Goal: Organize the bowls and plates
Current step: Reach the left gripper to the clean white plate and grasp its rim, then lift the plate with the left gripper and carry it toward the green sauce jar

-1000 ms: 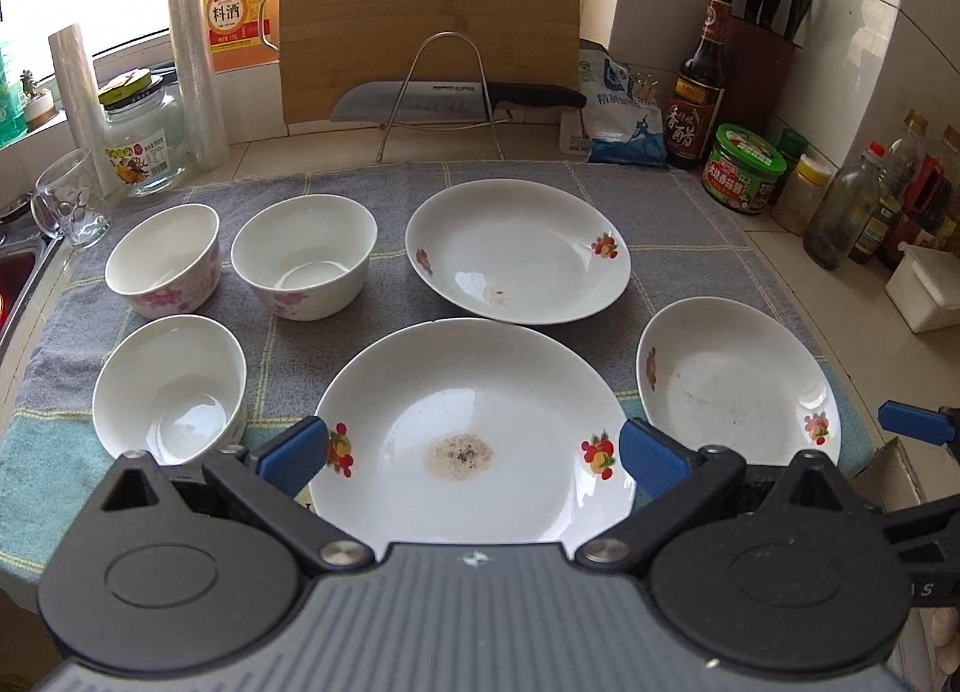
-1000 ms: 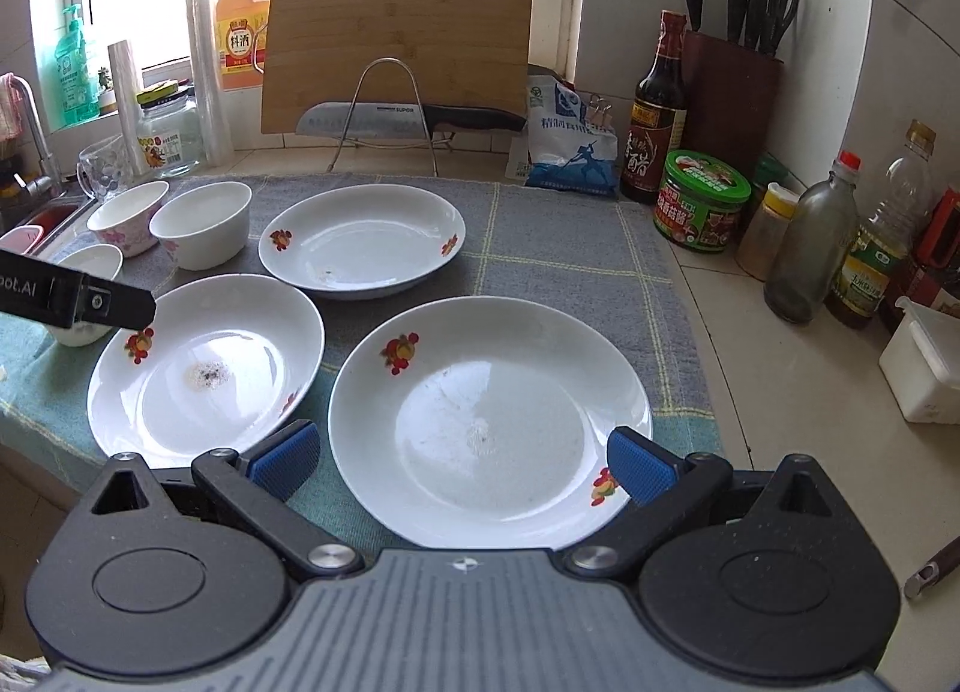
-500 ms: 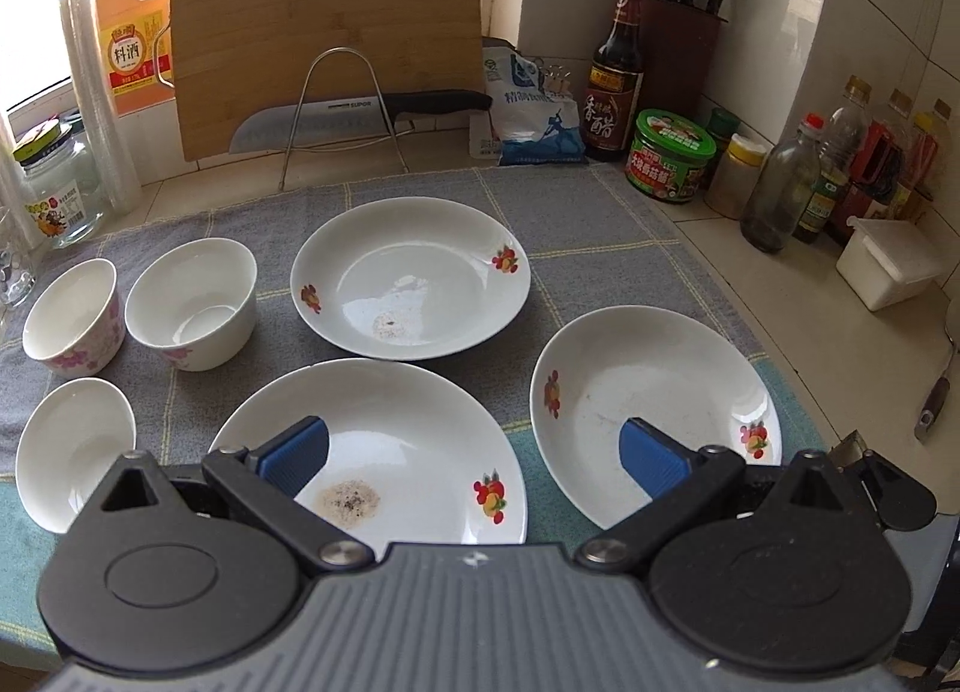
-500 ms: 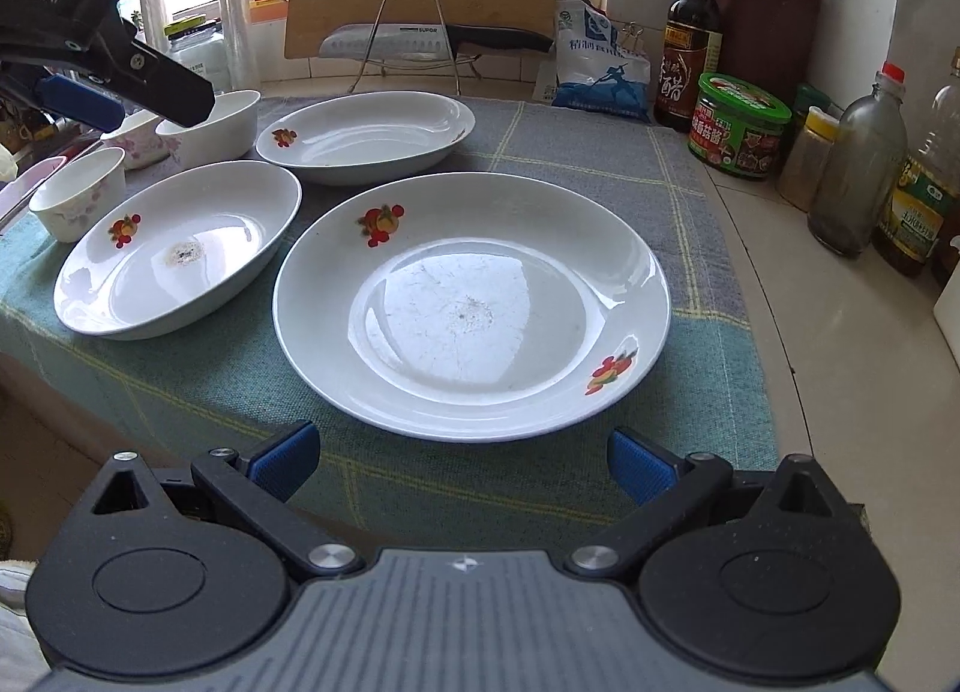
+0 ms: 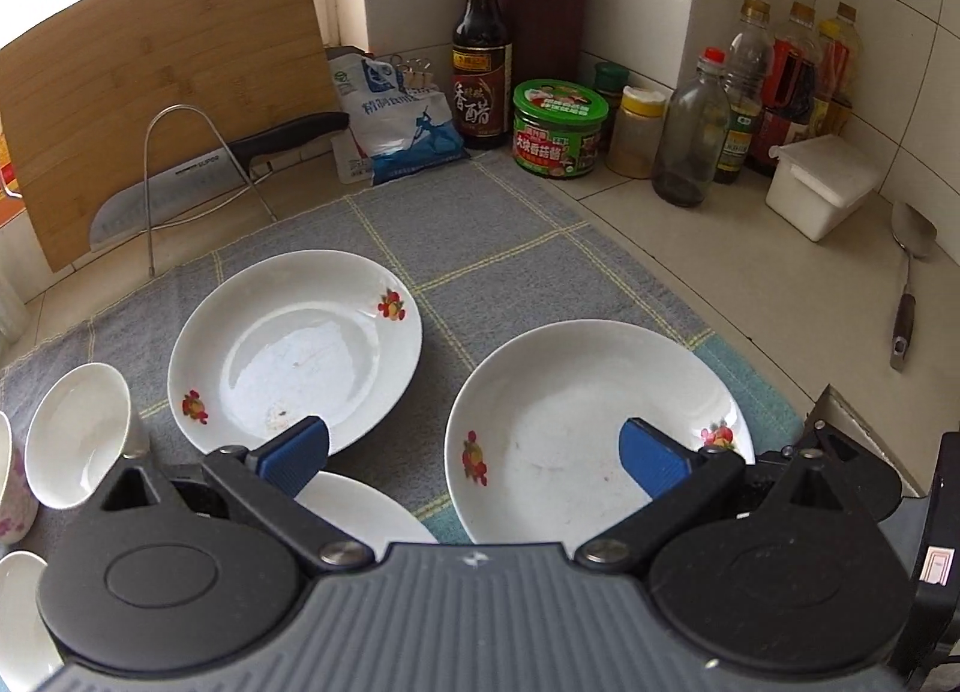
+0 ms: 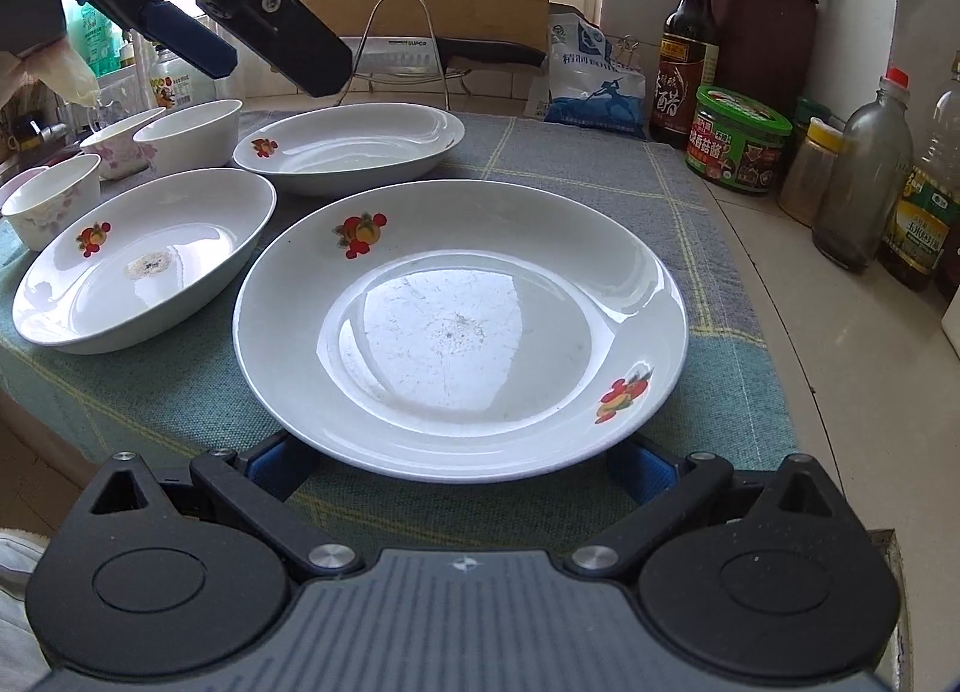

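Three white plates with fruit prints on a grey-green cloth [image 6: 690,194] over the tabletop [image 5: 750,272], bowls [image 6: 186,137] grouped at far left. Nearest plate [image 6: 462,326] at the cloth's right front; right gripper [image 6: 459,467] low at its near rim, jaws spread wide, blue pads partly hidden beneath the rim, contact unclear. Left gripper [image 5: 474,455] raised above the plates, jaws wide apart, holding nothing.
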`<state>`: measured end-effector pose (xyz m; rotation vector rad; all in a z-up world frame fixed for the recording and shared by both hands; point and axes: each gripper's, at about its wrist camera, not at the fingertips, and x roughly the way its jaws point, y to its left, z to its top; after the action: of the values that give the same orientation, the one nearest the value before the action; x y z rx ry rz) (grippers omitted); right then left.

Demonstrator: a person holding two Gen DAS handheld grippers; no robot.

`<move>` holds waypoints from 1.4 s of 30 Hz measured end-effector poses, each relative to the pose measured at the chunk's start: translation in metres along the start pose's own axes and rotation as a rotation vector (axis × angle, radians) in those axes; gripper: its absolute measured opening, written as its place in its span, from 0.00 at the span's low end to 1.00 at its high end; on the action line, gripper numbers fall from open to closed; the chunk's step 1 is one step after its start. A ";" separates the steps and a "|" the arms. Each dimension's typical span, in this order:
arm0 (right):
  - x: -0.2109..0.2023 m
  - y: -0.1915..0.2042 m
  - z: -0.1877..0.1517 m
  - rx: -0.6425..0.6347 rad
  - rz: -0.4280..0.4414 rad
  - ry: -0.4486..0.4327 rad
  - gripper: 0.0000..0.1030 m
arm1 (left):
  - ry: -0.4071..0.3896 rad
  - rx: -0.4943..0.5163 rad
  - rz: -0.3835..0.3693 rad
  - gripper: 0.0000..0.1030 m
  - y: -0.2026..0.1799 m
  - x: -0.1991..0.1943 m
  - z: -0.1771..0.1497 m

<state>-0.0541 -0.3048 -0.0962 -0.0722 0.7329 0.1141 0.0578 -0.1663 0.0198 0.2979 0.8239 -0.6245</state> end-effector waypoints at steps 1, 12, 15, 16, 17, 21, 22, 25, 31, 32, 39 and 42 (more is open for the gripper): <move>0.001 -0.001 0.000 -0.002 0.002 -0.007 1.00 | 0.008 0.018 -0.019 0.99 -0.001 0.006 0.003; 0.000 -0.002 -0.004 0.005 0.002 -0.043 1.00 | 0.091 0.189 -0.185 0.91 -0.023 0.071 0.035; 0.000 -0.001 -0.004 0.011 -0.005 -0.046 1.00 | 0.129 0.233 -0.215 0.87 -0.029 0.088 0.040; 0.000 0.000 -0.004 0.013 -0.008 -0.049 1.00 | 0.142 0.243 -0.224 0.84 -0.029 0.093 0.041; -0.001 0.001 -0.005 0.016 -0.012 -0.052 1.00 | 0.153 0.251 -0.230 0.82 -0.030 0.097 0.042; -0.001 0.002 -0.007 0.022 -0.020 -0.064 1.00 | 0.192 0.295 -0.237 0.79 -0.032 0.113 0.044; -0.002 0.002 -0.007 0.024 -0.021 -0.066 1.00 | 0.201 0.303 -0.245 0.79 -0.033 0.115 0.044; -0.002 0.002 -0.007 0.026 -0.022 -0.068 1.00 | 0.232 0.318 -0.266 0.78 -0.032 0.123 0.047; -0.001 0.002 -0.005 0.028 -0.019 -0.061 1.00 | 0.279 0.346 -0.304 0.76 -0.031 0.135 0.051; -0.001 0.002 -0.004 0.029 -0.020 -0.061 1.00 | 0.287 0.353 -0.310 0.76 -0.031 0.136 0.052; 0.000 0.000 0.000 0.029 -0.018 -0.040 1.00 | 0.319 0.360 -0.334 0.76 -0.030 0.141 0.055; 0.001 0.000 0.002 0.027 -0.019 -0.027 1.00 | 0.320 0.360 -0.340 0.75 -0.030 0.140 0.055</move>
<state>-0.0521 -0.3046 -0.0955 -0.0513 0.7069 0.0871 0.1439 -0.2718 -0.0507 0.6035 1.0793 -1.0658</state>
